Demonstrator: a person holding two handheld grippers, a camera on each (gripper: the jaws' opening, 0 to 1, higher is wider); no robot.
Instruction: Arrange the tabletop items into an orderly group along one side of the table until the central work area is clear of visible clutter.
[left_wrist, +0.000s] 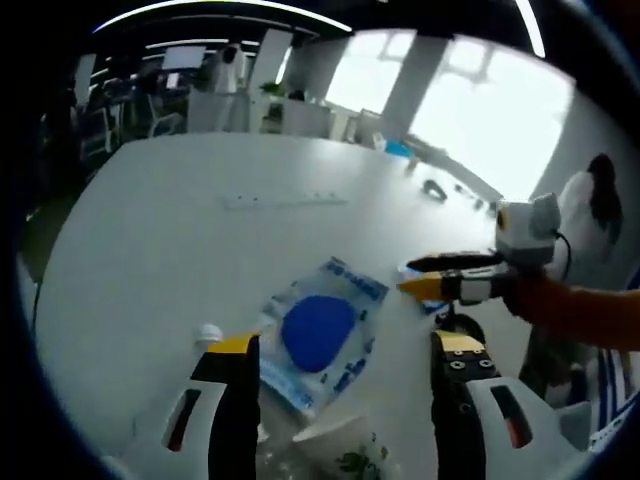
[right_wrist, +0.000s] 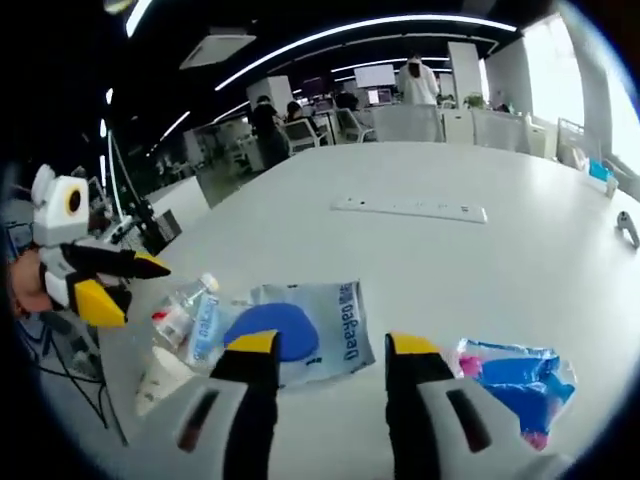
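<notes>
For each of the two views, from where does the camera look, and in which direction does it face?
Left gripper view: rides on the left gripper, facing along the white table toward bright windows; its own jaws stand open, and the right gripper enters from the right.
Right gripper view: rides on the right gripper, facing the office interior; the left gripper enters from the left.
Shared: the clear packet with a blue disc.

**White table and what lies on it**

The table (right_wrist: 480, 260) is wide, white and smooth. A clear pouch (right_wrist: 300, 335) with a blue pad inside lies flat near its front edge. Just left of the pouch a small plastic bottle (right_wrist: 188, 315) lies on its side. Right of the pouch sits a crumpled blue-and-pink wrapper (right_wrist: 520, 380). Well beyond the pouch, a long white power strip (right_wrist: 410, 209) lies flat.
</notes>
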